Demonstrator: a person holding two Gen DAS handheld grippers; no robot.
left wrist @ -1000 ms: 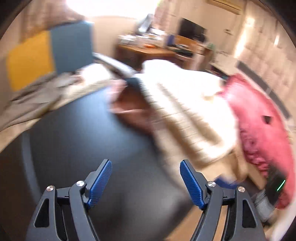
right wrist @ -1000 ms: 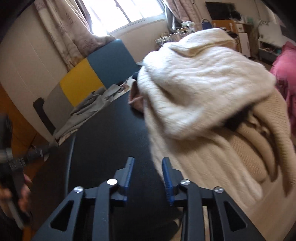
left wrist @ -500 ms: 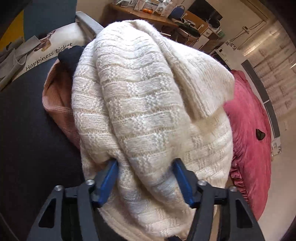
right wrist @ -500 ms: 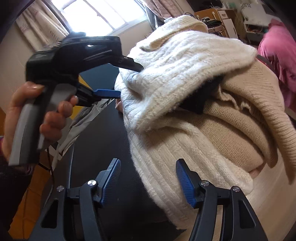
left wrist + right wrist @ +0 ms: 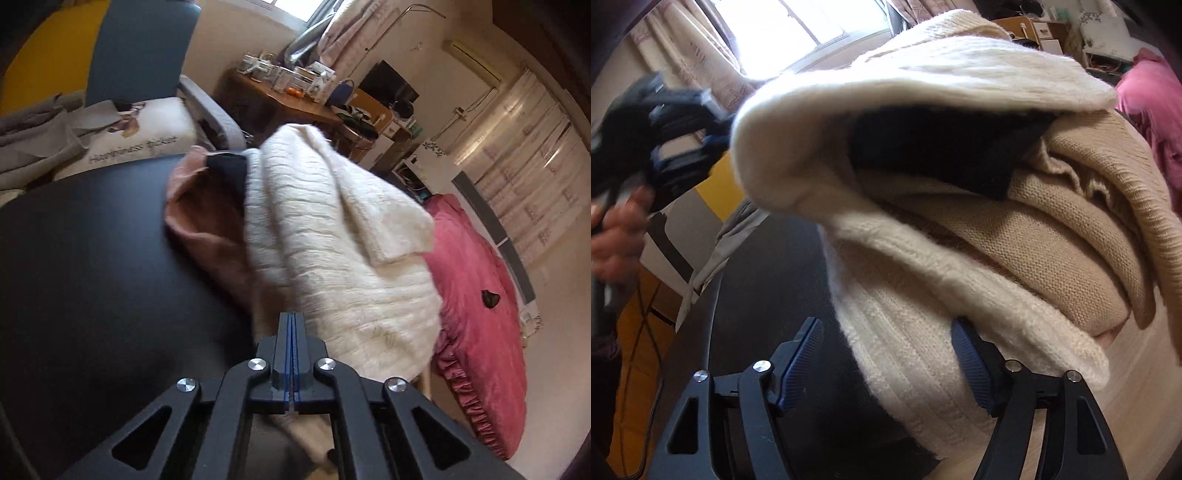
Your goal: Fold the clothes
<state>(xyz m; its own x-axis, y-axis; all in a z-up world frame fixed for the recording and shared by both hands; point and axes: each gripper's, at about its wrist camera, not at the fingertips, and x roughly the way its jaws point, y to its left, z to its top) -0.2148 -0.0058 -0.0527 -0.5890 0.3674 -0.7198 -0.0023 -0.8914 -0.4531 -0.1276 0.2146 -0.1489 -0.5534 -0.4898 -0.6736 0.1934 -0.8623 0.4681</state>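
Read only one text: "Happiness ticket", blurred, in dark slanted script on a white cushion behind the dark desk, in the left wrist view. Found no legible text in the right wrist view.

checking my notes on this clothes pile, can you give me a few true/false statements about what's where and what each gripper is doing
1. The left gripper has its jaws pressed together with no cloth between them. True.
2. The right gripper is clamped flat with nothing between its fingers. False: its jaws have just been opening and stand wide around the cream knit sweater.
3. A tan knit garment lies in the pile beside the cream sweater. True.
4. The pile sits on a white tabletop. False: the table is black.
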